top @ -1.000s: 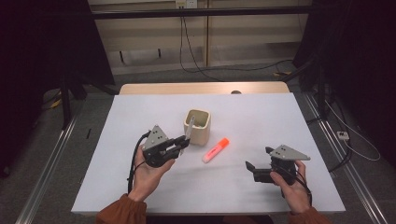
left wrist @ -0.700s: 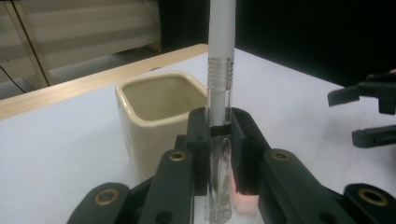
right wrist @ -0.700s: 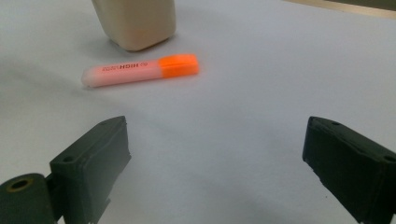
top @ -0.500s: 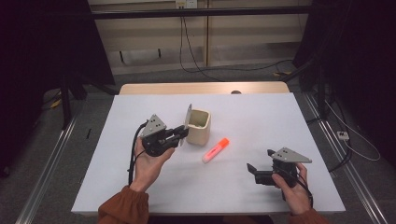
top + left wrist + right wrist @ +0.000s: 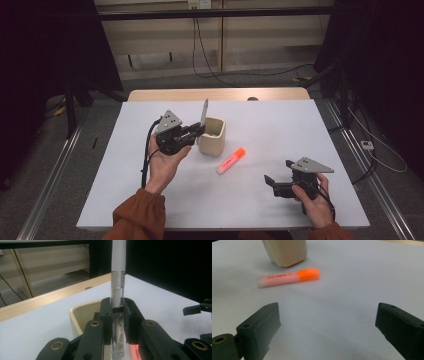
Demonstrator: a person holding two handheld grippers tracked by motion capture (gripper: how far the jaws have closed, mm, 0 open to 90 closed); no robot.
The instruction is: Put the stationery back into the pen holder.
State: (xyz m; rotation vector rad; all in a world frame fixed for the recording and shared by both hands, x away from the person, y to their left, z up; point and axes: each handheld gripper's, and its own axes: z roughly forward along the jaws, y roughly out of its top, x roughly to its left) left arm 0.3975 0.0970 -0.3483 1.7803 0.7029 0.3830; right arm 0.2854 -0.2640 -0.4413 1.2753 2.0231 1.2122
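My left gripper [image 5: 200,129] is shut on a clear-barrelled pen [image 5: 204,111] with a white upper part, held upright just at the left rim of a cream cup [image 5: 212,136]. In the left gripper view the pen [image 5: 117,290] stands clamped between the jaws, with the cup [image 5: 83,315] right behind and below them. An orange highlighter [image 5: 230,161] lies on the white table to the right of the cup. My right gripper [image 5: 272,185] rests low near the table's front right, open and holding nothing. In the right gripper view the highlighter [image 5: 288,277] and the cup [image 5: 285,251] lie ahead of the spread jaws.
The white table [image 5: 300,130] has a wooden strip along its far edge [image 5: 215,94]. Cables run across the floor behind it, and dark curtains hang on both sides. A sleeve [image 5: 137,217] enters at the bottom.
The left gripper has risen and moved toward the cup, turning the pen from lying low to upright at the cup's rim. The right gripper has stayed put.
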